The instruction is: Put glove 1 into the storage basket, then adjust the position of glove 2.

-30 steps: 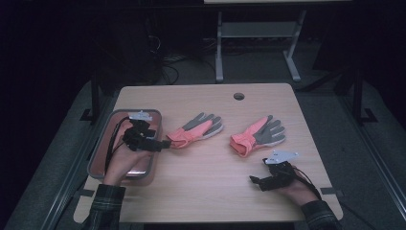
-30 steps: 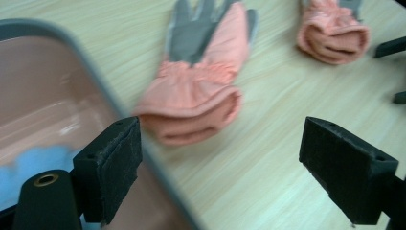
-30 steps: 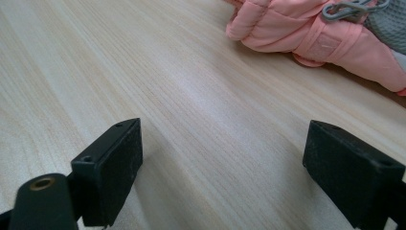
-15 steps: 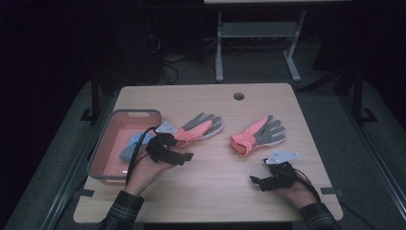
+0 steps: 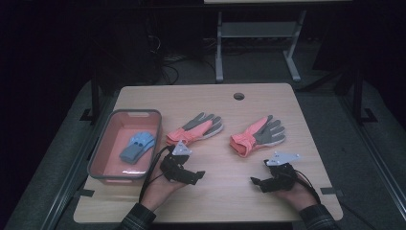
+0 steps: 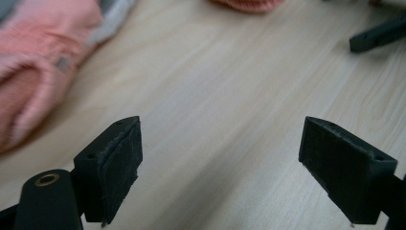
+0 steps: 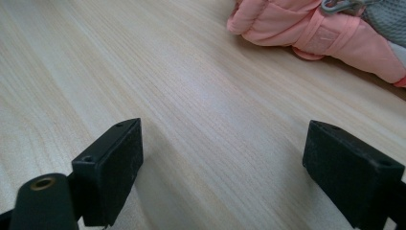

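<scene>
A: Gloves are seen on the wooden table (image 5: pixel 225 191). Where exactly are they placed?

B: Two pink-and-grey gloves are laid flat near the middle. The left glove (image 5: pixel 195 129) is found just beside the tray (image 5: pixel 103 160), and the right glove (image 5: pixel 257 135) is set apart from it, further right. A folded blue glove (image 5: pixel 137 146) is seen inside the tray.

A: How is the left gripper (image 5: pixel 194 176) held?

B: It is held low over bare wood, just in front of the left glove's pink cuff. In the left gripper view its jaws are spread wide, and nothing is gripped between them; the cuff is seen at the upper left, clear of the pads.

A: And the right gripper (image 5: pixel 257 182)?

B: It is rested near the front edge, in front of the right glove. Its jaws are likewise parted, with only bare wood between them. The pink cuff is seen ahead in the right gripper view, untouched.
</scene>
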A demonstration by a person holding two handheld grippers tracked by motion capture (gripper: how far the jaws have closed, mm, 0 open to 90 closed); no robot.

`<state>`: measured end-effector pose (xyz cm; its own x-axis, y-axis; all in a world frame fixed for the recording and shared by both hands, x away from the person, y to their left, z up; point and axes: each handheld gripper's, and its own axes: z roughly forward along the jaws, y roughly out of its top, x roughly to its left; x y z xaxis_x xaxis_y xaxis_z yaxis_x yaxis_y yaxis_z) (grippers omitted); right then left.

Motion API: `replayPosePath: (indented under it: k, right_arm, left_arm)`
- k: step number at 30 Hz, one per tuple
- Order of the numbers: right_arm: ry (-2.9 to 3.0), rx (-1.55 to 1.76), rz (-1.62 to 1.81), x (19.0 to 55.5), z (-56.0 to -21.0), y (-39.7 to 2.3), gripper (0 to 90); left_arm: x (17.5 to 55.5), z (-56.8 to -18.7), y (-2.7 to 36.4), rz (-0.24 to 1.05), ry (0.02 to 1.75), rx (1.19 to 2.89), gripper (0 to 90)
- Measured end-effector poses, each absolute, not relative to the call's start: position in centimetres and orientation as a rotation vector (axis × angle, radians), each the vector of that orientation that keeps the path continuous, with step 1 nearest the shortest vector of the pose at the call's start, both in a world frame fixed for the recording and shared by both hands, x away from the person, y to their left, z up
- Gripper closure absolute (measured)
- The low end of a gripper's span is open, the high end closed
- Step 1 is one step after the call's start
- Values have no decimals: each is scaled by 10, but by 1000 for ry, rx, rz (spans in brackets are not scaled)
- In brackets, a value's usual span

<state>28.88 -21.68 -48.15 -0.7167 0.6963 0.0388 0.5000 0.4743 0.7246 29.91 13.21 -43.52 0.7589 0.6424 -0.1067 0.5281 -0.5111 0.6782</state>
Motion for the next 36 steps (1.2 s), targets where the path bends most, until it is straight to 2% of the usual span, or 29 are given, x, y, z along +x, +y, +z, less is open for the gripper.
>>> replayPosePath:
  k: [8,10,16,21,27,36]
  right_arm:
    - [2462,1025,1080,289,-482,-217,132]
    - [2461,1027,1078,289,-482,-217,127]
    - [2462,1032,1068,290,-482,-217,112]
    - [2478,1046,1038,290,-479,-215,127]
    - [2517,1036,1025,293,-461,-214,296]
    - [2510,1058,1119,316,-431,-220,834]
  left_arm:
    - [287,-465,132,211,802,2317,144]
    - [285,-469,135,273,787,2315,144]
    - [282,-478,144,304,735,2231,130]
    - [282,-477,146,300,721,2240,131]
    - [282,-477,147,301,711,2242,130]
    - [284,-477,149,291,686,2257,130]
